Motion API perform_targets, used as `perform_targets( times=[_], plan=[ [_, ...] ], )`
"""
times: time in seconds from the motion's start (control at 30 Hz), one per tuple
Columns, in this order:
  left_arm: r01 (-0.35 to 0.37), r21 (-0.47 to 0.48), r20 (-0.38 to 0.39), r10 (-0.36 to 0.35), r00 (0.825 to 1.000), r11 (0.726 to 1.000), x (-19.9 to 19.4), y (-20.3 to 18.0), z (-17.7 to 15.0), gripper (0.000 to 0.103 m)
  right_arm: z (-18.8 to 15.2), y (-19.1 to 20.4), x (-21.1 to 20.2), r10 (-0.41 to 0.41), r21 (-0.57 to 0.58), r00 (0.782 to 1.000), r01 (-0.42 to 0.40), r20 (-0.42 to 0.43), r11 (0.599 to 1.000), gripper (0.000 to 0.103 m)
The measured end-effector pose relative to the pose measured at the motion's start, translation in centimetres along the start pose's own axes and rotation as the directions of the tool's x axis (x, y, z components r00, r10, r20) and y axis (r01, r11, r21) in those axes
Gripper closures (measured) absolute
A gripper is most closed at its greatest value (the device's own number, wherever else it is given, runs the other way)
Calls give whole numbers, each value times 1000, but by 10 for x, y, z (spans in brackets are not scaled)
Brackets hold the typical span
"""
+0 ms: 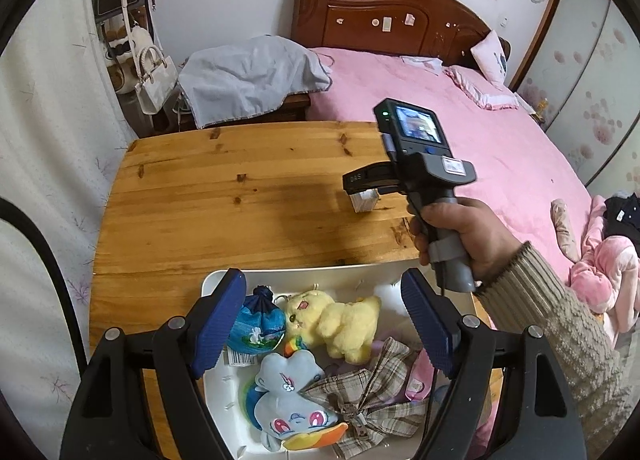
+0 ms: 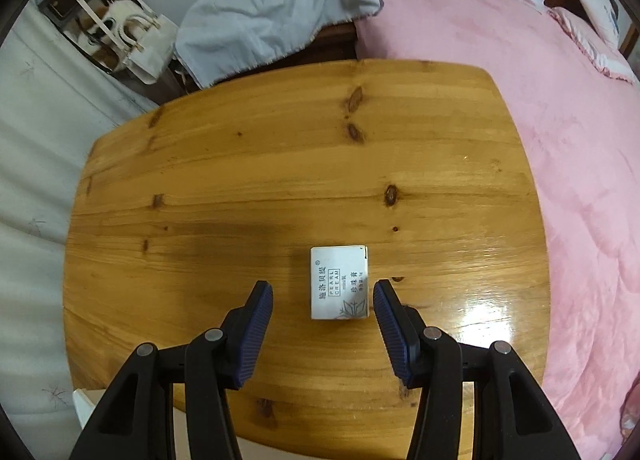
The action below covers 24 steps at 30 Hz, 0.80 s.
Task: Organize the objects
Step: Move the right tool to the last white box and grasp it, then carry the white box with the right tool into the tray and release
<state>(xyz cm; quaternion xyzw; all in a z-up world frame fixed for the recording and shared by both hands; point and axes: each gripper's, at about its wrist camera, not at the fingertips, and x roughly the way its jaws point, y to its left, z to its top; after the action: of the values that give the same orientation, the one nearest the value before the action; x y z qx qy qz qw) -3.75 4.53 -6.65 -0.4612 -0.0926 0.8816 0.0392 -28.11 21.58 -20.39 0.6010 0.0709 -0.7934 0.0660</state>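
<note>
While both tongs gape | right gripper (image 2: 323, 290) straddles white box (image 2: 339, 282) on table (image 2: 240, 180) | left gripper (image 1: 323, 287) over tray (image 1: 224, 392)

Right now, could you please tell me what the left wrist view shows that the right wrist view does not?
Only the left wrist view shows the white tray of plush toys, including the yellow plush, under the open left claw. Only the right wrist view shows the Pearl Cream box top-on, between the open right claw fingers, untouched. Both show the wooden table and pink bed.
</note>
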Motion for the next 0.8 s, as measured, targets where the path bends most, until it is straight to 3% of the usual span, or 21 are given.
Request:
perform_targets(
  times=[0.23, 0.4, 0.6, 0.8],
  plan=[
    [-1, 12, -27, 1, 1000, 1000, 6, -1, -3, 20, -1, 0, 28, -47, 28, 996, 49, -81, 998, 71],
    [-7, 14, -36, 7, 999, 1000, 7, -3, -6, 20, -1, 3, 23, -78, 7, 995, 78, -67, 997, 71],
    [-18, 24, -43, 19, 999, 1000, 6, -4, -8, 20, -6, -6, 1, -26, 61, 1000, 27, -16, 998, 71],
    [-34, 31, -34, 35, 999, 999, -2, -4, -14, 20, -29, -14, -60, 43, 86, 993, -53, 113, 995, 71]
  ],
)
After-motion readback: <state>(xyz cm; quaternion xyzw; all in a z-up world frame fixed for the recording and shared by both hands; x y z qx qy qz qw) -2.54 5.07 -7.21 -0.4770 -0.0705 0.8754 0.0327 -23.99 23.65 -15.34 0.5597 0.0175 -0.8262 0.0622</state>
